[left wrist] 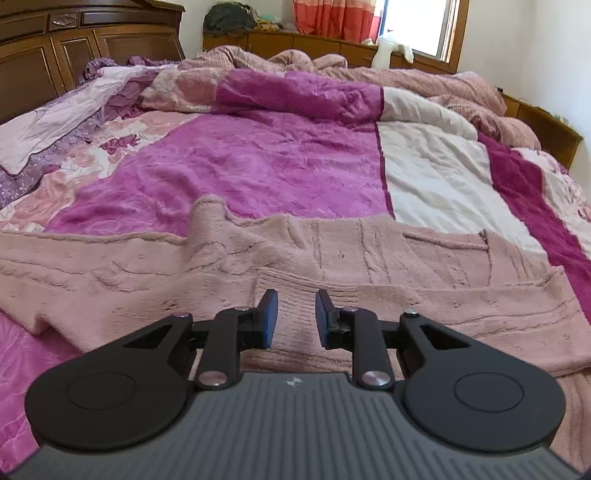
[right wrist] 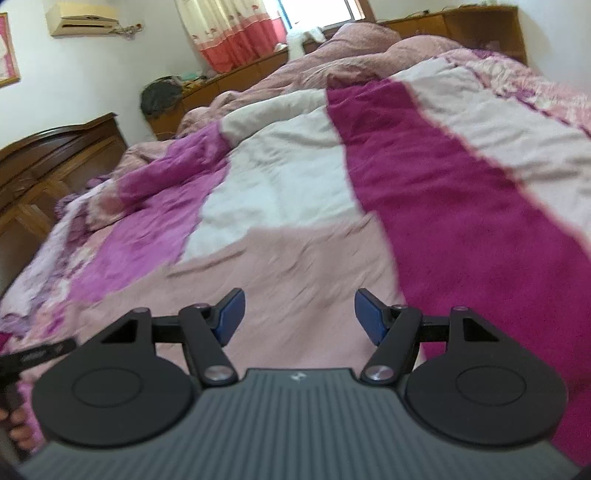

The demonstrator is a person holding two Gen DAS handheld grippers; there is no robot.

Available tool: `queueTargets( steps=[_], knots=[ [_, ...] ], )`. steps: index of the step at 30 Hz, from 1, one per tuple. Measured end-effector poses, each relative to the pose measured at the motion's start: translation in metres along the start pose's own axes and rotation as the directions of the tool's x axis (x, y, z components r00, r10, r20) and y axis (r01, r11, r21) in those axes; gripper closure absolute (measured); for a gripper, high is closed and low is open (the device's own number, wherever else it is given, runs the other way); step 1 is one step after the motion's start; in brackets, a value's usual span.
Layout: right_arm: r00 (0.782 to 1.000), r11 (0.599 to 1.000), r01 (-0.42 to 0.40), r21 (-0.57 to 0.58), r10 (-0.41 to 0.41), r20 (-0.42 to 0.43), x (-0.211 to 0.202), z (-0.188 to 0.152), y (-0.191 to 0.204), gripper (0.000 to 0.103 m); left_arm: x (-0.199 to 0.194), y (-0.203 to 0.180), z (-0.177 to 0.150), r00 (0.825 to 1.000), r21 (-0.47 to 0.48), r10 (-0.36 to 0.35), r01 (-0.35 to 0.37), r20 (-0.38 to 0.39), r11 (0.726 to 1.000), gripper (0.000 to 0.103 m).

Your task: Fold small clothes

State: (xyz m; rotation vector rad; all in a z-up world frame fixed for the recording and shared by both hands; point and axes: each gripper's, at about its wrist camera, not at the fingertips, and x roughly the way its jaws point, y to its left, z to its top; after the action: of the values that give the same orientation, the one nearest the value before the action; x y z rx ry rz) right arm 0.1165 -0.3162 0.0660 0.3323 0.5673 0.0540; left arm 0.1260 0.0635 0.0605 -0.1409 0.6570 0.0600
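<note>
Your left gripper [left wrist: 296, 317] has its jaws slightly apart, empty, above the pink sweater [left wrist: 332, 258], which lies flat, long axis crosswise, on the bed's purple blanket [left wrist: 258, 162]. Your right gripper [right wrist: 299, 317] stands wide, empty, over the sweater [right wrist: 295, 266]; curtains [right wrist: 236, 33] behind.

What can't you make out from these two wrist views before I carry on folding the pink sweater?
- Pink sweater, left wrist view: its near edge is hidden behind the left gripper; its left end is cut off by the frame edge.
- Sweater in the right wrist view: motion blur smears the knit, so folds and edges are unclear.
- Hand, right wrist view: only fingertips show at the left edge.
- Whole garment outline: neither view shows it complete.
</note>
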Motion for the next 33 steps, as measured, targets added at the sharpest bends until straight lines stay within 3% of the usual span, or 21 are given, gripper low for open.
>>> queueTargets(
  steps=[5,11,12,13,14,16,18,22,26,29,31,33],
  knots=[
    [0.998,0.997,0.021,0.068,-0.017,-0.052,0.049,0.023,-0.043,0.035,0.021,0.004,-0.002,0.999,-0.052,0.012,-0.014,-0.042,0.999,0.075],
    [0.99,0.989,-0.077,0.127,0.092,-0.111,0.089,0.023,-0.062,0.039,0.028,-0.001,-0.008,0.998,-0.009,0.038,-0.038,-0.043,0.999,0.075],
    [0.988,0.988,-0.097,0.118,0.11,-0.109,0.091,0.023,-0.06,0.05,0.028,-0.003,-0.008,0.998,-0.001,0.043,-0.043,-0.042,0.999,0.075],
    [0.987,0.987,-0.111,0.113,0.123,-0.107,0.093,0.023,-0.059,0.08,0.028,-0.004,-0.008,0.998,0.006,0.047,-0.047,-0.04,0.999,0.075],
    [0.987,0.986,-0.115,0.12,0.127,-0.098,0.093,0.024,-0.057,0.092,0.028,-0.004,-0.008,0.998,0.009,0.05,-0.05,-0.039,0.999,0.075],
    [0.995,0.988,-0.094,0.12,0.096,-0.012,0.08,0.023,-0.055,0.091,0.029,-0.004,-0.009,0.998,0.008,0.054,-0.054,-0.037,0.999,0.075],
    [0.999,0.996,-0.019,0.087,0.015,0.041,0.069,0.024,-0.05,0.092,0.029,-0.005,-0.009,0.998,0.013,0.058,-0.058,-0.037,0.998,0.075],
    [0.996,0.997,0.083,-0.007,-0.083,-0.017,0.084,0.015,-0.045,0.092,0.033,-0.01,-0.011,0.996,0.048,0.08,-0.078,-0.04,0.996,0.075],
    [0.994,0.995,0.101,-0.022,-0.102,-0.035,0.09,0.016,-0.04,0.089,0.034,-0.016,-0.013,0.995,0.08,0.1,-0.097,-0.031,0.992,0.075],
    [0.991,0.992,0.127,-0.017,-0.128,-0.049,0.082,0.019,-0.036,0.076,0.034,-0.015,-0.014,0.995,0.086,0.095,-0.092,-0.027,0.992,0.074],
    [0.991,0.991,0.131,-0.001,-0.131,-0.036,0.069,0.02,-0.034,0.056,0.034,-0.013,-0.013,0.996,0.08,0.089,-0.086,-0.03,0.993,0.074],
    [0.993,0.993,0.118,0.009,-0.118,-0.01,0.053,0.02,-0.032,0.049,0.032,-0.012,-0.012,0.996,0.068,0.084,-0.081,-0.038,0.994,0.074]
  ],
)
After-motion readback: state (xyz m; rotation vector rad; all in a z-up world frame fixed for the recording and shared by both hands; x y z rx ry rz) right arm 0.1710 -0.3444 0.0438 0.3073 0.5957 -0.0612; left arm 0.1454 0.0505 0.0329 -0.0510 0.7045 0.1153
